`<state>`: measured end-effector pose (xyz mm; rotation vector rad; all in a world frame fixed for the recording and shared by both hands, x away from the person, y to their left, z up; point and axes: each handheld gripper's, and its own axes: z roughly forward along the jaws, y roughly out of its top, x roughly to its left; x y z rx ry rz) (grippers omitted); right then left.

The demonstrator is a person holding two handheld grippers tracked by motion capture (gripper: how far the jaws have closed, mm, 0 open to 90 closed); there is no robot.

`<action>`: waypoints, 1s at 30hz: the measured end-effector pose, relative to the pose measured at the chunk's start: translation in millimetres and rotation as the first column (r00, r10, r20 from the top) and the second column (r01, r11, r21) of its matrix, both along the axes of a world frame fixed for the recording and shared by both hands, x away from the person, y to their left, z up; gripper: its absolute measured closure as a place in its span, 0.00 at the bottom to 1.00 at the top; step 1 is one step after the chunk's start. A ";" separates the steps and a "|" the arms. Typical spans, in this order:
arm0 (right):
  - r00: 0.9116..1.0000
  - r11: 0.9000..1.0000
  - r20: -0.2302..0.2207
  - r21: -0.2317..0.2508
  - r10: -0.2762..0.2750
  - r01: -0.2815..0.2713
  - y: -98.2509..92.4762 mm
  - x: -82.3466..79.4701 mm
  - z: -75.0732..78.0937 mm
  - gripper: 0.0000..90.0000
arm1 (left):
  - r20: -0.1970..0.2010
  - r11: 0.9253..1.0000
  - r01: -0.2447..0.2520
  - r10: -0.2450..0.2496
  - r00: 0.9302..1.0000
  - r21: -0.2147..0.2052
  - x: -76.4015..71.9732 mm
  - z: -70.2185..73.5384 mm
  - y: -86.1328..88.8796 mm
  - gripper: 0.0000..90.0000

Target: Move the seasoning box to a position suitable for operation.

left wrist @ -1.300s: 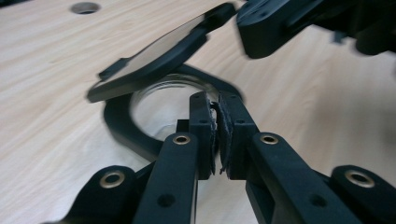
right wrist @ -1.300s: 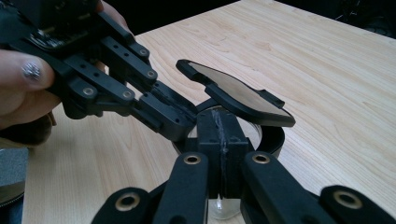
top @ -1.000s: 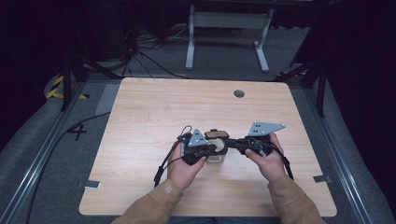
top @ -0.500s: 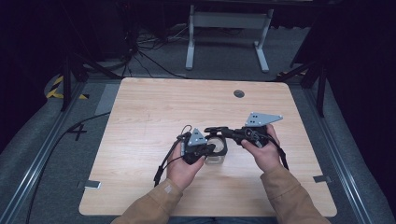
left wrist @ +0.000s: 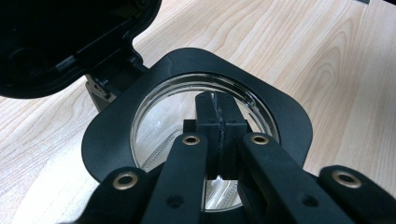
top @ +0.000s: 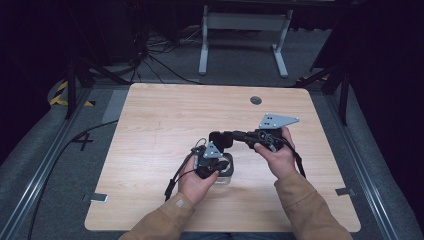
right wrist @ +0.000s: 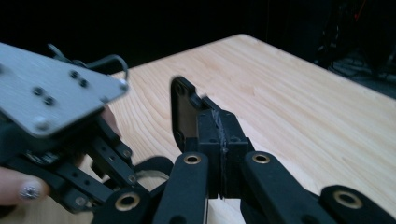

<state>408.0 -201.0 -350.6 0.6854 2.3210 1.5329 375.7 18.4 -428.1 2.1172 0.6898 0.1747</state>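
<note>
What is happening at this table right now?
A person holds a gripper in each hand over a wooden table. The left gripper, jaws shut, sits at the mouth of a clear container with a black square rim. Its hinged black lid stands open. The right gripper, jaws also closed, is at the lid's edge and seems to be pushing it back. Whether either gripper pinches anything cannot be told.

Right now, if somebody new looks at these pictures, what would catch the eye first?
Probably the clear container with a black collar near the table's front middle, its black lid hinged open. The left gripper rests shut at its mouth, while the right gripper, also shut, touches the raised lid.
</note>
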 end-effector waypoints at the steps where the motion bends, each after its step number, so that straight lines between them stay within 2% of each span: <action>1: 1.000 1.000 0.005 0.008 0.004 -0.004 0.8 -1.3 1.1 1.00 | 0.001 1.000 0.001 -0.001 1.000 -0.003 0.0 -0.2 0.0 1.00; 2: 1.000 1.000 0.007 0.008 0.013 -0.013 3.2 -2.0 2.3 1.00 | 0.001 1.000 0.003 -0.003 1.000 -0.003 0.1 -0.2 0.0 1.00; 5: 1.000 0.999 -0.007 -0.048 0.003 -0.004 12.2 6.4 -3.9 1.00 | 0.000 1.000 0.006 -0.006 1.000 -0.001 0.1 -0.1 0.3 1.00; 6: 1.000 0.999 -0.007 -0.048 0.003 -0.004 12.2 6.4 -3.9 1.00 | 0.002 1.000 0.006 -0.006 1.000 -0.002 0.1 -0.2 0.3 1.00; 7: 1.000 0.998 -0.005 -0.070 -0.007 0.006 15.5 9.6 -6.4 1.00 | 0.003 1.000 0.008 -0.008 1.000 -0.003 0.2 -0.3 0.5 1.00; 11: 1.000 0.996 -0.008 -0.088 -0.009 0.008 19.2 13.2 -8.5 1.00 | 0.004 1.000 0.010 -0.010 1.000 -0.007 0.5 -0.6 0.6 1.00; 12: 1.000 0.996 -0.015 -0.086 -0.009 0.007 20.1 14.9 -9.5 1.00 | 0.001 1.000 0.011 -0.011 1.000 -0.023 1.0 -1.2 0.6 1.00; 16: 0.999 0.997 -0.033 -0.077 -0.012 0.010 20.8 19.3 -9.5 1.00 | -0.002 0.999 0.022 -0.022 1.000 -0.030 1.8 -1.3 1.0 1.00; 22: 0.999 0.996 -0.026 -0.090 -0.022 0.019 21.0 15.0 -7.7 1.00 | -0.015 0.999 0.026 -0.027 1.000 -0.031 2.5 -0.8 1.6 1.00; 23: 0.999 0.996 -0.026 -0.090 -0.022 0.019 21.0 15.0 -7.7 1.00 | -0.018 0.998 0.029 -0.030 0.999 -0.050 2.8 -0.9 2.3 1.00; 24: 1.000 0.995 -0.021 -0.095 -0.022 0.020 21.0 13.2 -7.3 1.00 | -0.012 0.997 0.025 -0.026 1.000 -0.073 2.6 1.1 3.3 1.00; 26: 1.000 0.996 -0.020 -0.087 -0.010 0.009 19.5 9.7 -5.3 1.00 | 0.000 0.995 0.031 -0.031 1.000 -0.092 2.1 6.9 6.2 0.96; 27: 1.000 0.996 -0.018 -0.085 -0.007 0.006 18.7 8.5 -4.4 1.00 | 0.014 0.995 0.033 -0.032 0.999 -0.097 1.7 10.4 7.9 0.96; 30: 1.000 0.996 -0.006 -0.088 -0.001 0.001 15.1 2.9 -0.2 1.00 | 0.020 0.994 0.035 -0.033 0.999 -0.103 -2.3 18.4 13.8 0.96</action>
